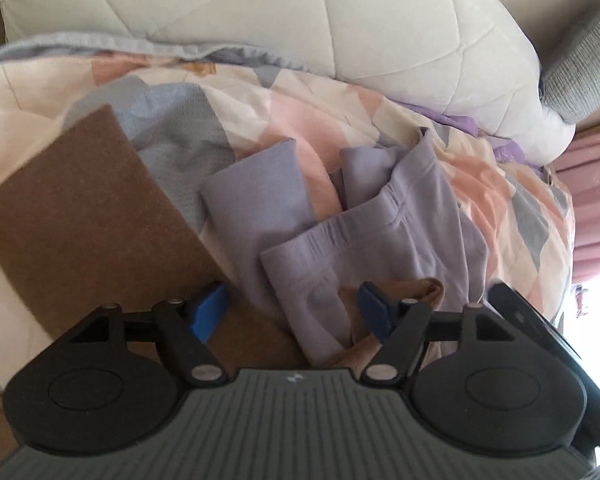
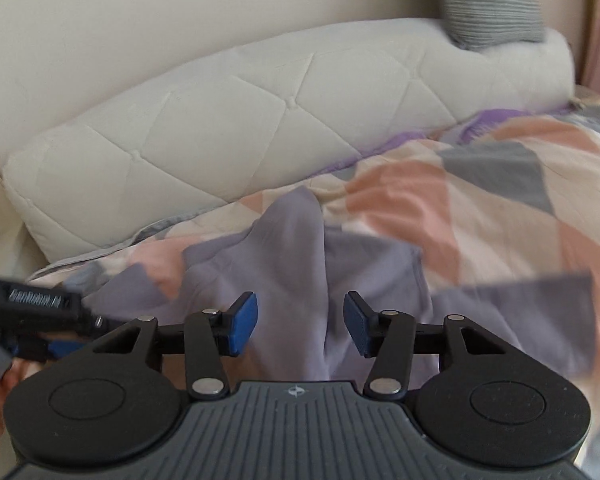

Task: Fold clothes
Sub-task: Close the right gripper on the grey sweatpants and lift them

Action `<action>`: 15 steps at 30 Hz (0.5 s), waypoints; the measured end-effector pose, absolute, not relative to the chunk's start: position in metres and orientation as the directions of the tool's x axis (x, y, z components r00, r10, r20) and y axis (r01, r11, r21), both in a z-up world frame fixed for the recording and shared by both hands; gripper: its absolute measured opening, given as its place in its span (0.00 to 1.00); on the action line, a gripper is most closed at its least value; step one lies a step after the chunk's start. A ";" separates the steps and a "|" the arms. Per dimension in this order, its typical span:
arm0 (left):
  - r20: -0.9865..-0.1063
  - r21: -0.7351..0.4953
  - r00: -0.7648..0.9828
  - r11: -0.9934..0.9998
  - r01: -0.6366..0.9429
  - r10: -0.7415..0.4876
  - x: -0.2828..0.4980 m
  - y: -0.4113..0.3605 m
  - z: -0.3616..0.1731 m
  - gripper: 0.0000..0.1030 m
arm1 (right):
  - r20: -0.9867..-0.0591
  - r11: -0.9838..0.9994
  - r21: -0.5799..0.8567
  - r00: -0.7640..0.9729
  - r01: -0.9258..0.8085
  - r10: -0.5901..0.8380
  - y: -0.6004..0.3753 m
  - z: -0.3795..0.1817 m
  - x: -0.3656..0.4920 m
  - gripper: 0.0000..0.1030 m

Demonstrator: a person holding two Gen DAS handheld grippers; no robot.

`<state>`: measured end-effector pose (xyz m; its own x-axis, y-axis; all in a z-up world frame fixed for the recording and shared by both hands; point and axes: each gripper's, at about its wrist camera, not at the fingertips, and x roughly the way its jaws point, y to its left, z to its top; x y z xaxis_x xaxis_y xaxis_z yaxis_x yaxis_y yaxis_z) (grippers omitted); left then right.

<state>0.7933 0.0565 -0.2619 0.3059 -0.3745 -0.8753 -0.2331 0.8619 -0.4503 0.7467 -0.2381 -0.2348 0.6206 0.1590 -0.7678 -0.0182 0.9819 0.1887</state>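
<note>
A lavender garment (image 1: 380, 220) lies crumpled on the patterned quilt (image 1: 300, 100), its waistband showing mid-frame. My left gripper (image 1: 292, 312) is open just above its near edge, over a tan cloth (image 1: 412, 292). A folded brown cloth (image 1: 84, 216) lies to the left, with a light blue knit (image 1: 180, 136) behind it. In the right wrist view the lavender garment (image 2: 300, 264) spreads below my right gripper (image 2: 300, 324), which is open and empty above a raised fold. The left gripper's body (image 2: 32, 308) shows at the left edge.
A cream quilted headboard cushion (image 1: 340, 20) runs along the back of the bed, also in the right wrist view (image 2: 220, 120). A grey ribbed pillow (image 2: 492, 0) sits at the top right. Pink curtains (image 1: 592, 184) hang on the right.
</note>
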 end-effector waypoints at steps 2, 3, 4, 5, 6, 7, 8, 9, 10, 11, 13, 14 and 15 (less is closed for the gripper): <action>-0.873 -0.455 0.309 0.859 -0.235 -0.378 0.794 0.054 -0.265 0.67 | -0.781 0.983 0.181 0.604 -0.029 0.161 -0.238 -0.246 0.770 0.51; -0.871 -0.458 0.311 0.857 -0.238 -0.379 0.795 0.054 -0.266 0.67 | -0.785 0.982 0.188 0.597 -0.029 0.168 -0.239 -0.253 0.780 0.51; -0.871 -0.457 0.315 0.857 -0.236 -0.378 0.794 0.053 -0.267 0.65 | -0.788 0.979 0.201 0.590 -0.028 0.178 -0.239 -0.259 0.788 0.51; -0.871 -0.453 0.319 0.862 -0.230 -0.373 0.793 0.051 -0.268 0.62 | -0.792 0.976 0.216 0.582 -0.019 0.186 -0.241 -0.267 0.797 0.51; -0.873 -0.446 0.321 0.866 -0.224 -0.367 0.792 0.051 -0.269 0.46 | -0.797 0.973 0.233 0.573 -0.004 0.193 -0.242 -0.274 0.806 0.51; -0.876 -0.440 0.317 0.871 -0.218 -0.363 0.791 0.050 -0.270 0.26 | -0.803 0.967 0.253 0.561 0.015 0.202 -0.244 -0.282 0.813 0.51; -0.874 -0.444 0.314 0.871 -0.210 -0.370 0.789 0.051 -0.270 0.18 | -0.811 0.961 0.275 0.544 0.032 0.214 -0.246 -0.289 0.818 0.49; -0.869 -0.452 0.317 0.870 -0.198 -0.380 0.788 0.051 -0.269 0.08 | -0.813 0.955 0.293 0.536 0.036 0.229 -0.246 -0.294 0.820 0.28; -0.863 -0.460 0.321 0.868 -0.185 -0.389 0.788 0.051 -0.267 0.07 | -0.808 0.951 0.308 0.535 0.029 0.245 -0.245 -0.296 0.819 0.08; -0.858 -0.463 0.330 0.870 -0.167 -0.393 0.787 0.051 -0.262 0.06 | -0.797 0.948 0.318 0.549 0.025 0.253 -0.245 -0.294 0.816 0.08; -0.845 -0.466 0.357 0.877 -0.121 -0.400 0.790 0.046 -0.247 0.05 | -0.758 0.944 0.329 0.601 0.018 0.252 -0.246 -0.280 0.804 0.05; -0.836 -0.464 0.374 0.881 -0.092 -0.401 0.791 0.041 -0.237 0.05 | -0.736 0.942 0.336 0.629 0.018 0.251 -0.248 -0.270 0.798 0.05; -0.826 -0.460 0.394 0.886 -0.058 -0.403 0.792 0.034 -0.224 0.05 | -0.712 0.940 0.341 0.659 0.023 0.243 -0.252 -0.257 0.792 0.05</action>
<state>0.7922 0.0344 -0.2240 0.3939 -0.4032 -0.8260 -0.0584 0.8858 -0.4603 0.7923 -0.2518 -0.2566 0.6588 0.2428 -0.7121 0.0225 0.9397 0.3412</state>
